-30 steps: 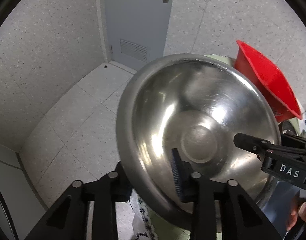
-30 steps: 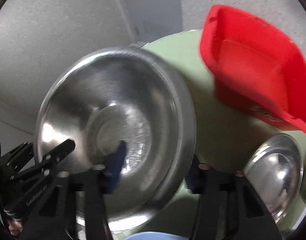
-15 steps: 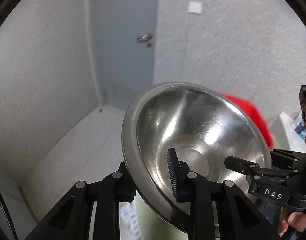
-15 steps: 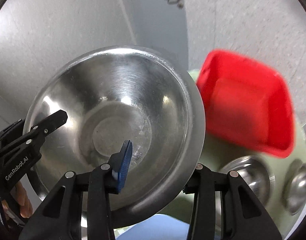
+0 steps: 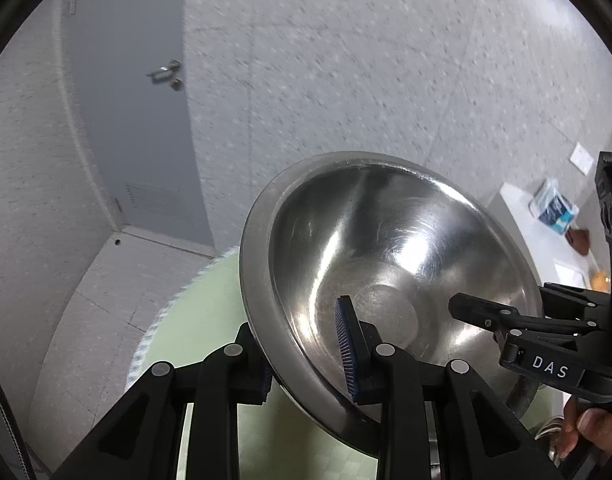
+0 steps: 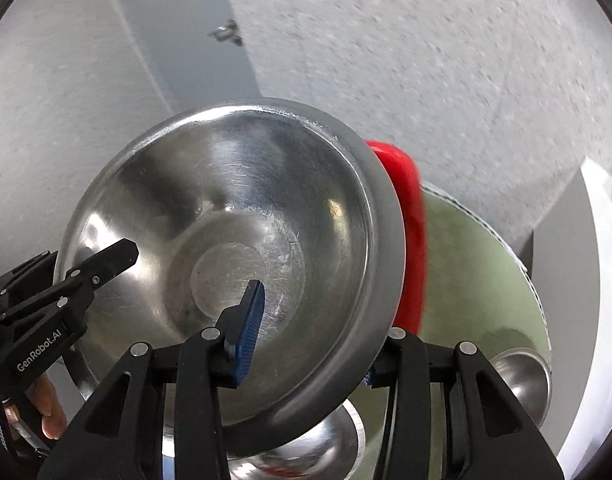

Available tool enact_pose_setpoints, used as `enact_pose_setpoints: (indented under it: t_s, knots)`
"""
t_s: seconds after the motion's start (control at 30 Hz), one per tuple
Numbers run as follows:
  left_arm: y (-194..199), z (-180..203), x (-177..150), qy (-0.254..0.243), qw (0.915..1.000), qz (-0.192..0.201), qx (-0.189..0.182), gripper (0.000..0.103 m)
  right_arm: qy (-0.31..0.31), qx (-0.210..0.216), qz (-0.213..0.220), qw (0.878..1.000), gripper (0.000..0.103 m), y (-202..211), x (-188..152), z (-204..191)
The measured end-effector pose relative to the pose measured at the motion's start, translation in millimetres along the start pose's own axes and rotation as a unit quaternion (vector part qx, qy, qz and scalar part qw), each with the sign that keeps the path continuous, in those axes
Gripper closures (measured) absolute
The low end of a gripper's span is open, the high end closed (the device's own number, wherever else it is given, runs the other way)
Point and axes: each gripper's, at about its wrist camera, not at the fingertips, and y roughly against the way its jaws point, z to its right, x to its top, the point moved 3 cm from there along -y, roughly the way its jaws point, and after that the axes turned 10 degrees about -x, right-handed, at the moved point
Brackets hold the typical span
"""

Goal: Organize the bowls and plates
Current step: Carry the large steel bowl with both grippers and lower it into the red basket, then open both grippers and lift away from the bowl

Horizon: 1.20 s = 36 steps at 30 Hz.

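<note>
A large steel bowl [image 5: 390, 264] is held tilted above the green desk [image 6: 478, 280], its rim clamped by the left hand-held gripper [image 5: 306, 356] and right hand-held gripper [image 6: 310, 344]; a red dish [image 6: 410, 232] lies behind.

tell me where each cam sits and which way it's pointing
Left wrist: sits on the left gripper, looks along its fingers over the steel bowl toward the door; the right gripper and a hand show.
Right wrist: sits on the right gripper, faces the same bowl, the red dish and the green table; the left gripper shows.
Shared: bowl, door, table, both grippers.
</note>
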Motion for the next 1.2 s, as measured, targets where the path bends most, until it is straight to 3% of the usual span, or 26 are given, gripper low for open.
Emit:
enact_pose_setpoints:
  t_s: [0.2, 0.3, 0.5, 0.63, 0.7, 0.73, 0.93, 1.0, 1.07, 1.13, 1.2]
  knots:
    - [-71, -14, 39, 0.002, 0.9994, -0.034, 0.002, 0.077, -0.002, -0.013, -0.015, 1.000, 0.062, -20, 3, 13]
    - [-87, -15, 45, 0.009, 0.9989, -0.046, 0.008, 0.077, 0.008, -0.022, -0.017, 1.000, 0.062, -20, 2, 10]
    - [-106, -21, 46, 0.013, 0.9981, -0.059, 0.011, 0.075, 0.018, -0.034, -0.036, 0.999, 0.060, -41, 2, 7]
    - [-87, -9, 28, 0.006, 0.9984, -0.056, -0.001, 0.061, 0.019, -0.039, -0.039, 0.998, 0.060, -45, -1, 8]
    - [-87, -5, 24, 0.001, 0.9983, -0.057, -0.010, 0.053, 0.016, -0.030, -0.036, 0.999, 0.053, -44, 0, 8]
    - [-88, -3, 24, 0.001, 0.9984, -0.056, -0.011, 0.051, 0.014, -0.018, -0.037, 0.999, 0.045, -44, -1, 6]
    - [-64, -13, 12, 0.024, 0.9980, -0.050, -0.030, 0.047, -0.007, 0.003, -0.024, 1.000, 0.038, -36, -6, 7]
    - [-51, -16, 9, 0.031, 0.9980, -0.042, -0.036, 0.041, -0.020, 0.011, -0.017, 1.000, 0.034, -30, -8, 8]
    - [-36, -19, 6, 0.027, 0.9993, -0.024, -0.012, 0.022, -0.027, 0.005, -0.007, 1.000, 0.022, -22, -9, 11]
    - [-20, -21, 3, 0.024, 0.9997, -0.005, -0.004, 0.013, -0.038, 0.019, 0.003, 0.999, 0.015, -13, -10, 13]
    - [-4, -20, -3, 0.020, 0.9998, 0.003, -0.002, 0.013, -0.049, 0.014, 0.013, 0.999, 0.005, 0, -14, 15]
